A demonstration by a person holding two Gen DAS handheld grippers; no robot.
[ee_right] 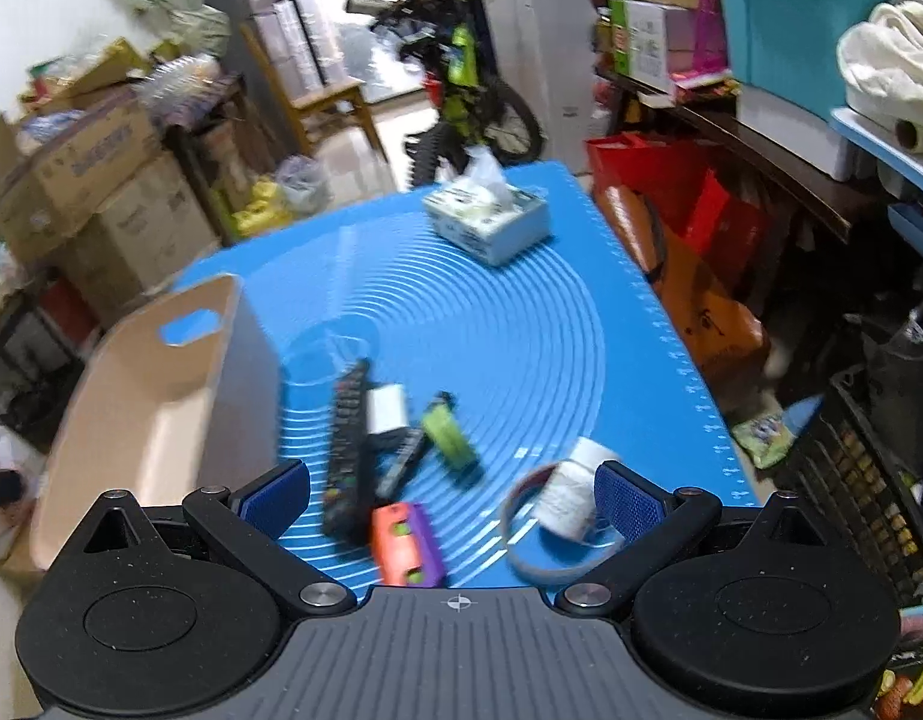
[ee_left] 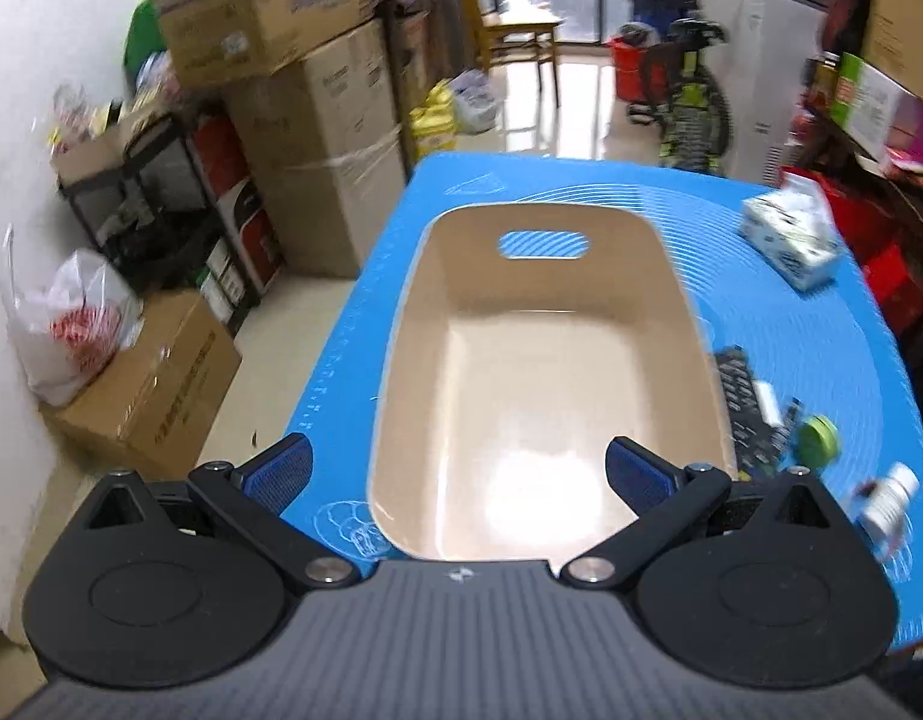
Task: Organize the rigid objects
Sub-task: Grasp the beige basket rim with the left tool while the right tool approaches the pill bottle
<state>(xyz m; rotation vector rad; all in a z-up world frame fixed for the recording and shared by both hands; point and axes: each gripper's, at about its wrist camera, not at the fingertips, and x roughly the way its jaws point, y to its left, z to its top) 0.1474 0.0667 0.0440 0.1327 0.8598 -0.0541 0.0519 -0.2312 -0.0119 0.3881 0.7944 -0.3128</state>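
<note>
A beige bin (ee_left: 545, 372) with a handle slot stands empty on the blue mat (ee_left: 791, 330); it also shows at the left of the right wrist view (ee_right: 155, 384). My left gripper (ee_left: 458, 471) is open above the bin's near end. My right gripper (ee_right: 452, 495) is open above a cluster on the mat: a black remote (ee_right: 346, 456), a white block (ee_right: 387, 411), a green bottle (ee_right: 448, 433), an orange and purple toy (ee_right: 406, 543), a white bottle (ee_right: 572, 489) and a grey ring (ee_right: 542, 567). In the left wrist view the remote (ee_left: 743, 402), a green item (ee_left: 818, 438) and the white bottle (ee_left: 887, 501) lie right of the bin.
A tissue box (ee_right: 488, 219) sits at the far end of the mat, also in the left wrist view (ee_left: 788, 237). Cardboard boxes (ee_left: 317, 138) and a rack stand left of the table. Red bags (ee_right: 689, 222), shelves and a black crate (ee_right: 857, 468) are on the right. A bike (ee_right: 473, 96) is behind.
</note>
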